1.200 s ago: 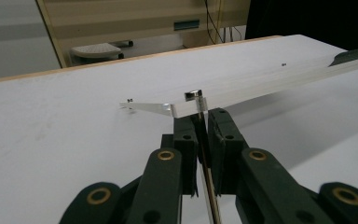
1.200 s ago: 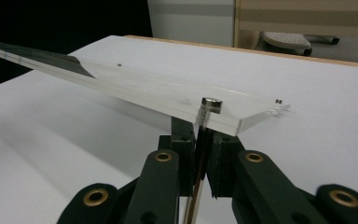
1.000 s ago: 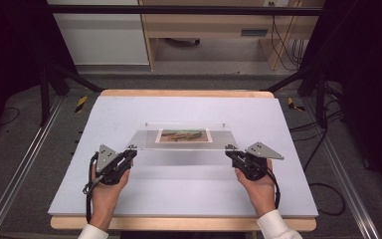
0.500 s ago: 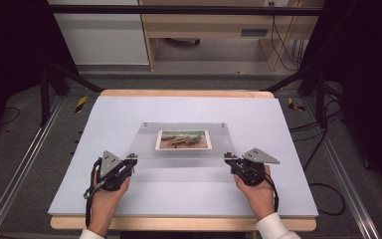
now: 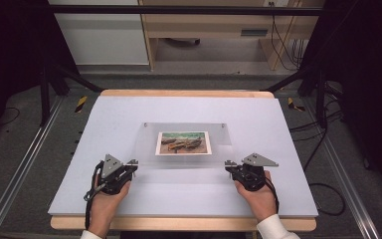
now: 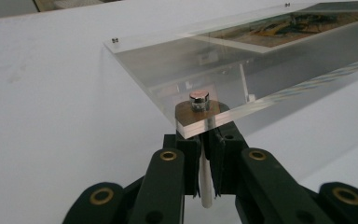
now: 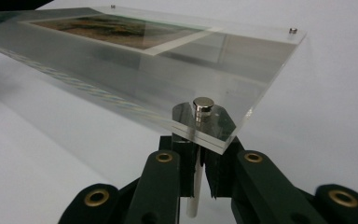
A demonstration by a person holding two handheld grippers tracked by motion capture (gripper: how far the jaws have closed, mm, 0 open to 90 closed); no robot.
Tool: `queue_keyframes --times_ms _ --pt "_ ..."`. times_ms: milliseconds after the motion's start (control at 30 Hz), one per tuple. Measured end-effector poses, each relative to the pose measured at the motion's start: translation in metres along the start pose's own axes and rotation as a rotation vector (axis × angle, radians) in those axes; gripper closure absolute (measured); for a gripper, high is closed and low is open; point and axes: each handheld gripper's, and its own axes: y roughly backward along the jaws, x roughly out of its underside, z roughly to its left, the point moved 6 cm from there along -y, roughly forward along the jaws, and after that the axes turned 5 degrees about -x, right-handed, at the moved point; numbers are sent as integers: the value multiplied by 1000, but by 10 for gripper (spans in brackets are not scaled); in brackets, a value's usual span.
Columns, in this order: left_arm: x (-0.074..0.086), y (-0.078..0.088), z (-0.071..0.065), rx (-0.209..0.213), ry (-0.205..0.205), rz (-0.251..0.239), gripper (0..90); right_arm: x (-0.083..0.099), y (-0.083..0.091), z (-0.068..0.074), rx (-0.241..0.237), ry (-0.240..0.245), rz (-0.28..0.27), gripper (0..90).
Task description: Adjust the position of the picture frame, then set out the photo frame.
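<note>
**Clear frame held by its two near posts over the white table**

We see wide bare room on the pale, white-topped table with a wooden rim [image 5: 129, 209]: open surface runs left, right and beyond the frame, and a narrower strip lies between the hands and the table's near edge. The table's far edge is well beyond the frame, and dark stands and metal rails [image 5: 20, 169] flank both sides past the tabletop.

The clear rectangular acrylic picture frame [image 5: 144, 142] is made of two transparent sheets with a small landscape photograph with a white border [image 5: 183, 143] sandwiched near the middle. A small round metal cap [image 6: 199, 99] sits at each corner, and thin pale posts [image 6: 206, 186] hang down beneath the near corners. In the gripper views the frame slopes, its near edge raised off the table; whether its far edge touches the surface we cannot tell.

The frame lies about mid-table, its near edge stretched between our two tools. The black left gripper with a grey plate [image 5: 129, 164] meets the near left corner; in the left gripper view its jaws are pressed together on the pale post under that corner. The black right gripper [image 5: 230, 165] meets the near right corner, and in the right gripper view [image 7: 196, 186] its jaws likewise clamp the post there. Both hands sit just behind the frame's near edge, well apart from each other.
</note>
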Motion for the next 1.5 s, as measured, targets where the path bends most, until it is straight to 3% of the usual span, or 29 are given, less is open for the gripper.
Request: queue_keyframes --times_ms 367,667,800,900,1000,1067,1167,1333,1400,1500 --pt "10 -7 4 -2 1 55 830 11 -1 2 -26 -25 80 823" --pt "14 -8 3 -9 5 91 823 14 0 0 -37 -40 105 806" --pt "12 1 7 -30 0 74 682 17 5 -4 -42 -60 96 690" --pt "12 12 11 -43 -5 59 552 17 13 -9 -15 -72 82 530" --pt "17 17 11 -1 6 87 419 17 22 -11 -7 -63 79 399" --pt "16 21 12 6 7 75 331 21 29 -9 -3 -39 92 295" --pt "12 28 11 32 9 53 259 22 34 -8 9 -22 101 243" --pt "1 35 13 56 37 -1 130 17 48 -3 -7 10 47 136" --pt "-6 37 13 78 51 -34 107 11 51 -4 -8 19 9 132" --pt "-18 36 14 76 60 -49 95 -3 51 -8 15 26 -40 155"
